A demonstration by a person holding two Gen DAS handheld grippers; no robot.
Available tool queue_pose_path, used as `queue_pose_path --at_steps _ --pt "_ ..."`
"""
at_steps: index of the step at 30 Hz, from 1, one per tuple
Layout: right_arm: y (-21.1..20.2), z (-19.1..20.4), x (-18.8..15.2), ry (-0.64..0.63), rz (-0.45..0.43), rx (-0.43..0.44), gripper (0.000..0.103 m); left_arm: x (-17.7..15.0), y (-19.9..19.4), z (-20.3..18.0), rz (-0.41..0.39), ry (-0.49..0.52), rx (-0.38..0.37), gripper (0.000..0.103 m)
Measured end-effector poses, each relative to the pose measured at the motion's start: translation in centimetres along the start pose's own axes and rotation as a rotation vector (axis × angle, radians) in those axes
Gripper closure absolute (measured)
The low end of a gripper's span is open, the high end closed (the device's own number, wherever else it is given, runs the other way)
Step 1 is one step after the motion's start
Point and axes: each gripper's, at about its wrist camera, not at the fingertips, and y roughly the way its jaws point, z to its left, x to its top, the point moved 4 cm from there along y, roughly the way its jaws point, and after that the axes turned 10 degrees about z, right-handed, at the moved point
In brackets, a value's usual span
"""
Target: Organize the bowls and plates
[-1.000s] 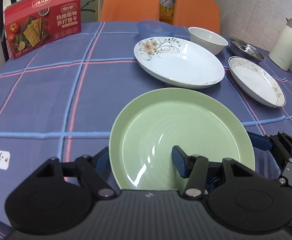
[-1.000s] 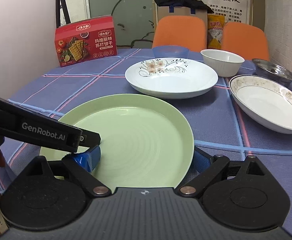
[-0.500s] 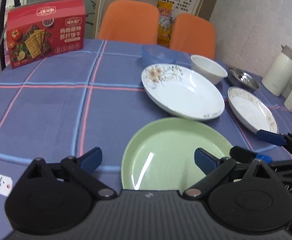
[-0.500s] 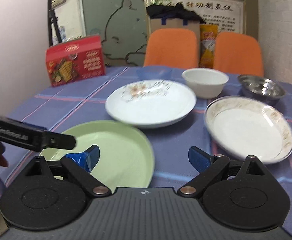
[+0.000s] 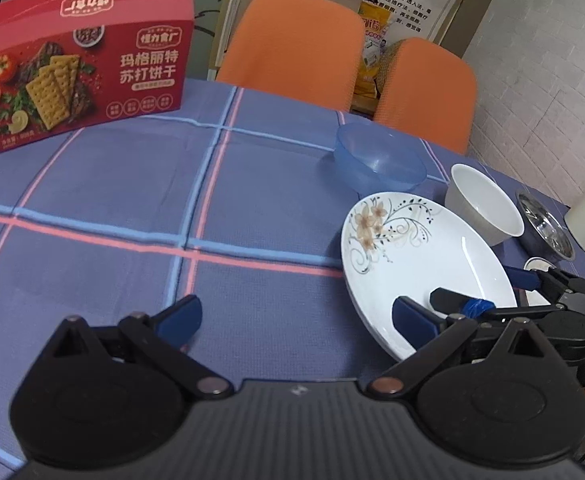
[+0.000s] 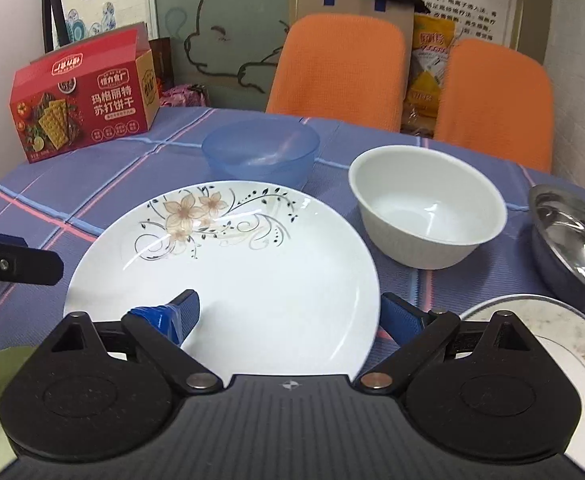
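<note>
Over the checked blue tablecloth [image 5: 92,208], both grippers are spread wide and hold nothing.
Right gripper [image 6: 290,314] hovers at the near rim of the white floral plate [image 6: 252,264]; left gripper [image 5: 296,320] is over bare cloth, just left of this plate. Far behind the plate stand a blue plastic bowl [image 6: 260,148] and a white bowl [image 6: 428,204], with a steel bowl [image 6: 572,236] at right. A red cracker box [image 5: 84,64] stands far left.

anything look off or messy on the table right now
One thing: the gold-rimmed plate at the near right looks soiled, with brownish specks across its surface. The flowered plate, white bowl and blue bowl look clean and upright.
</note>
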Motion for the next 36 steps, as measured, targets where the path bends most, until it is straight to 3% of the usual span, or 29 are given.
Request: queue_pose_path --at_steps 3,7,13,20,24,26,29,30,32,36 --pt "0.4 0.6 0.4 0.024 0.001 -0.039 0.018 0.5 0.8 0.4 0.017 0.003 0.004 0.003" --pt "0.5 1.6 0.7 0.008 -0.003 0.021 0.018 1.2 1.5 0.4 0.021 0.013 0.002 0.003" --pt "0.2 0.8 0.1 0.027 0.005 -0.002 0.019 2.0 3.4 -0.8 0.039 0.052 0.011 0.003" --pt "0.4 1.1 -0.3 0.035 -0.016 0.043 0.018 2.8 5.4 -2.0 0.026 0.153 0.159 0.002" --pt "0.3 1.2 -0.6 0.036 -0.048 0.041 0.016 2.8 5.3 -2.0 0.018 0.150 0.157 0.003" --pt "0.3 1.3 -0.6 0.038 -0.043 0.042 0.016 2.6 5.2 -2.3 0.017 0.156 0.146 0.007" --pt "0.1 2.2 -0.6 0.014 -0.029 0.062 0.016 2.2 4.9 -3.7 0.020 0.189 0.067 0.032" --pt "0.1 2.4 -0.6 0.015 -0.029 0.058 0.016 2.0 5.0 -4.5 0.032 0.202 0.029 0.044" --pt "0.2 2.6 -0.3 0.021 -0.013 0.056 0.016 2.2 5.1 -5.2 0.044 0.191 0.053 0.043" --pt "-0.9 2.3 0.3 0.049 -0.009 0.091 0.017 3.4 4.5 -4.6 0.063 0.137 0.022 0.047"
